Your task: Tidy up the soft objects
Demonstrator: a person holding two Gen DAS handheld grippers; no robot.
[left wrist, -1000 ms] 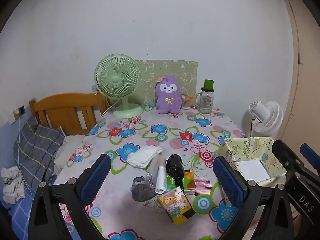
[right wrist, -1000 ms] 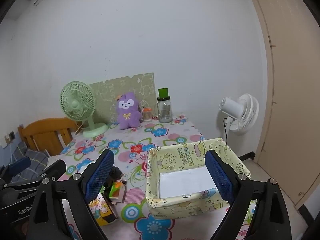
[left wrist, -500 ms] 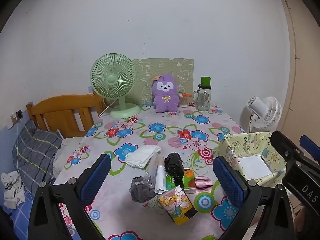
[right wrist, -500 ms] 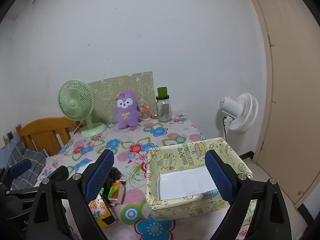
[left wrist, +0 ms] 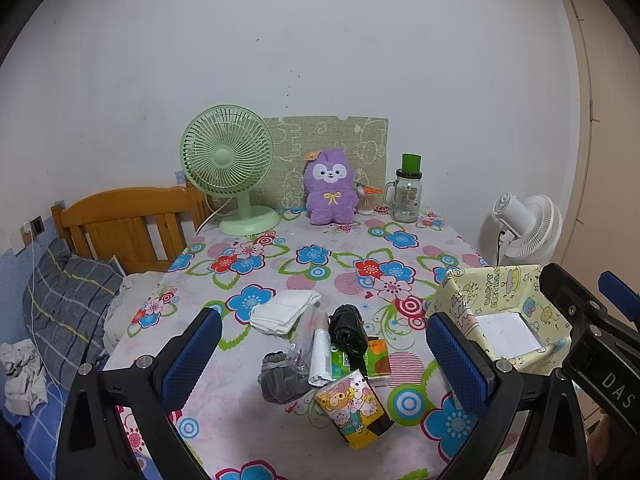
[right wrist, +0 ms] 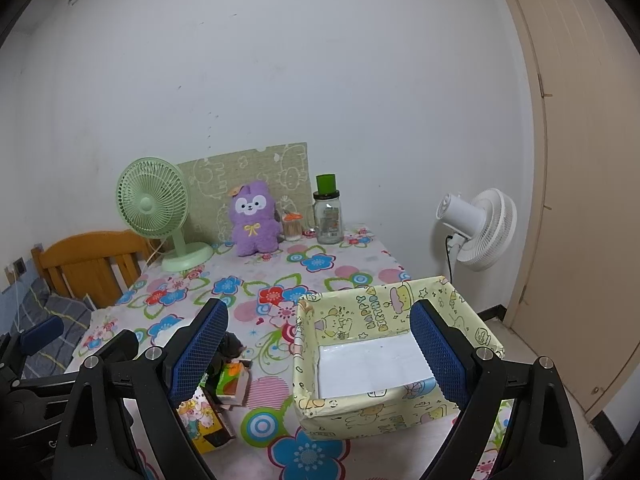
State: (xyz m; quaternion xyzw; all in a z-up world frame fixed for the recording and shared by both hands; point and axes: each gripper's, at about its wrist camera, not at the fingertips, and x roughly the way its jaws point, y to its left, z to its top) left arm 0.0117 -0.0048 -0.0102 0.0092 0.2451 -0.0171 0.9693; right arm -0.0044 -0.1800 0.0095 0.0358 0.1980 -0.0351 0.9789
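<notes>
A heap of small things lies on the flowered table (left wrist: 312, 256): a folded white cloth (left wrist: 285, 311), a grey scrunchie (left wrist: 280, 376), a black bundle (left wrist: 347, 328), a white tube (left wrist: 320, 354), a green and orange packet (left wrist: 374, 358) and a cartoon tissue pack (left wrist: 354, 408). My left gripper (left wrist: 320, 354) hovers open above the heap, holding nothing. A yellow cartoon fabric box (right wrist: 384, 344) with a white bottom stands to the right. My right gripper (right wrist: 316, 354) hangs open over the box's near left side, empty. A purple plush toy (right wrist: 254, 218) sits at the back.
A green desk fan (left wrist: 228, 168), a patterned mat (left wrist: 332, 140), a glass jar with a green lid (left wrist: 408, 196) and a small swab jar (left wrist: 366, 200) line the back wall. A wooden bed headboard (left wrist: 120, 224) is left, a white floor fan (right wrist: 478, 230) and a door right.
Both grippers have drawn back and risen slightly, so the table and box look a little smaller and lower. Both stay open; nothing on the table has moved.
</notes>
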